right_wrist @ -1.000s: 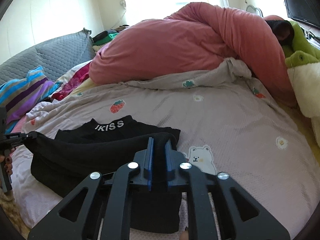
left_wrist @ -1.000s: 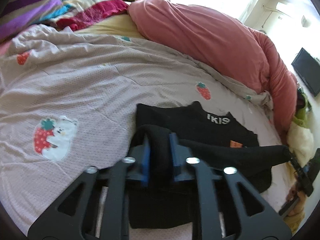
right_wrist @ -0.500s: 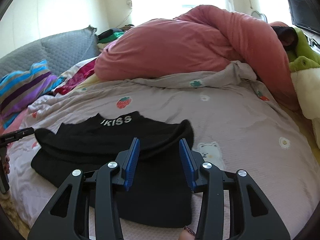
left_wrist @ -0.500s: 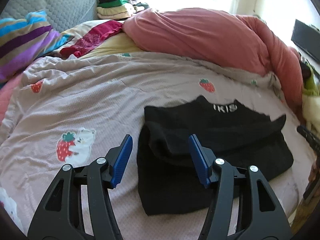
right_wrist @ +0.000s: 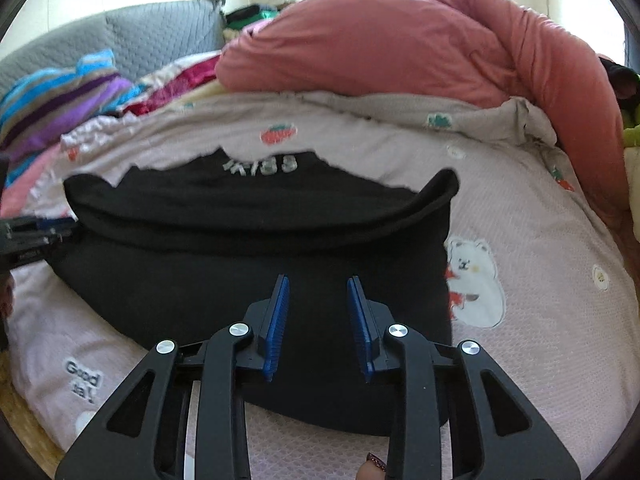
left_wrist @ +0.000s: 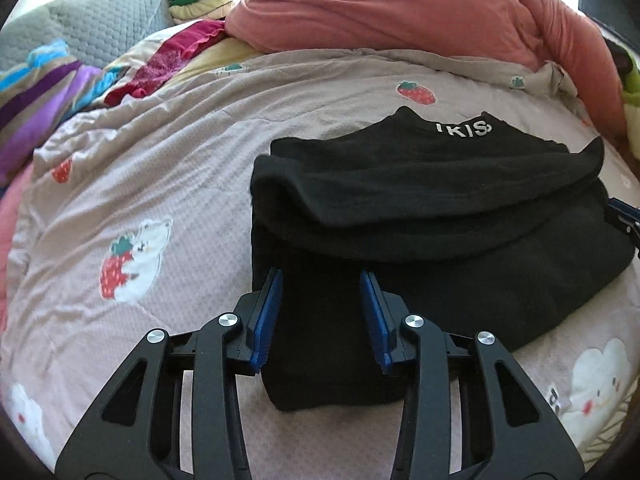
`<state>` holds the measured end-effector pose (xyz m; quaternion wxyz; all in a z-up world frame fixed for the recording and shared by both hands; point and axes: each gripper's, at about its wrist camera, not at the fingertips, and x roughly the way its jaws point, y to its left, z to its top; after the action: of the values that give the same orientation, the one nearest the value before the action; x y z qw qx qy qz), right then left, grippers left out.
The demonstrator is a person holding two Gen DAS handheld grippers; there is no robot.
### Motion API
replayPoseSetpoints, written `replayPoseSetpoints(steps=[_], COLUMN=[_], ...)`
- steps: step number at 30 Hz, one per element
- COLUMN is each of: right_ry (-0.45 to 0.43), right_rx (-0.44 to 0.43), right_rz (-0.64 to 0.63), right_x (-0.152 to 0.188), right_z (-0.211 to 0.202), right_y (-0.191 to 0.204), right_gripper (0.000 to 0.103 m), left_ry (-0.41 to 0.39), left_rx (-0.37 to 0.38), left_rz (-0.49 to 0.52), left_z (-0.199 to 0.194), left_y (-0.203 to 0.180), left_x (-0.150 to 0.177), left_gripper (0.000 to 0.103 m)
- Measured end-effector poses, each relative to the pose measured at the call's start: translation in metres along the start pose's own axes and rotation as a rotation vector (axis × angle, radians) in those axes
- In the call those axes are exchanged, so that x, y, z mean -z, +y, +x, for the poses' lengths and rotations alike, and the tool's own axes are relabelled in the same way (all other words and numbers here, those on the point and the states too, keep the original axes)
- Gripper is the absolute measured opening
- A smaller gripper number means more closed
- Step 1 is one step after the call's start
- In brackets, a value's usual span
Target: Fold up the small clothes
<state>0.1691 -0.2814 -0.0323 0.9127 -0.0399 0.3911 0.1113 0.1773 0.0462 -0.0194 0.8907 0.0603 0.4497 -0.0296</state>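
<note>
A black garment with white lettering at its collar lies folded on the pink bedspread. Its near part is doubled over toward the collar. My left gripper is open and empty, hovering over the garment's near left corner. In the right wrist view the same garment fills the middle, and my right gripper is open and empty above its near right part. The right gripper's tip shows at the right edge of the left wrist view. The left gripper's tip shows at the left edge of the right wrist view.
A big salmon-pink duvet is heaped at the far side of the bed. Striped and red fabrics lie at the far left by a grey quilted headboard. A green plush item sits at the right edge.
Both grippers held the garment's edge one second ago. They have let go and opened, and the folded edge now rests on the garment. Both grippers have drawn back toward me.
</note>
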Motion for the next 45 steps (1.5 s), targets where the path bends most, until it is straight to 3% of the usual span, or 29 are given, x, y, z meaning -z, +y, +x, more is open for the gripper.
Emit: replayPoseSetpoints(steps=[5, 12, 25, 34, 37, 45], right_ry=[0.032, 0.04, 0.01, -0.03, -0.015, 0.035], right_rx=[0.022, 0.038, 0.073, 0.14, 0.141, 0.061], right_rz=[-0.001, -0.015, 0.018, 0.105, 0.151, 0.189], right_x=[-0.001, -0.021, -0.062, -0.063, -0.061, -0.059], right_z=[0.019, 0.038, 0.059, 0.045, 0.047, 0.065], right_y=[0.0, -0.002, -0.015, -0.054, -0.07, -0.078], right_gripper=[0.029, 0.029, 0.029, 0.029, 0.036, 0.046], left_ry=[0.003, 0.013, 0.005, -0.031, -0.008, 0.026], left_rx=[-0.049, -0.057, 0.006, 0.041, 0.065, 0.105], left_rz=[0.049, 0.06, -0.054, -0.179, -0.189, -0.185], left_z=[0.014, 0.035, 0.057, 0.053, 0.061, 0.074], left_y=[-0.009, -0.017, 0.003, 0.044, 0.054, 0.056], left_x=[-0.013, -0.032, -0.075, -0.083, -0.081, -0.077], left_gripper=[0.032, 0.032, 0.032, 0.032, 0.04, 0.042])
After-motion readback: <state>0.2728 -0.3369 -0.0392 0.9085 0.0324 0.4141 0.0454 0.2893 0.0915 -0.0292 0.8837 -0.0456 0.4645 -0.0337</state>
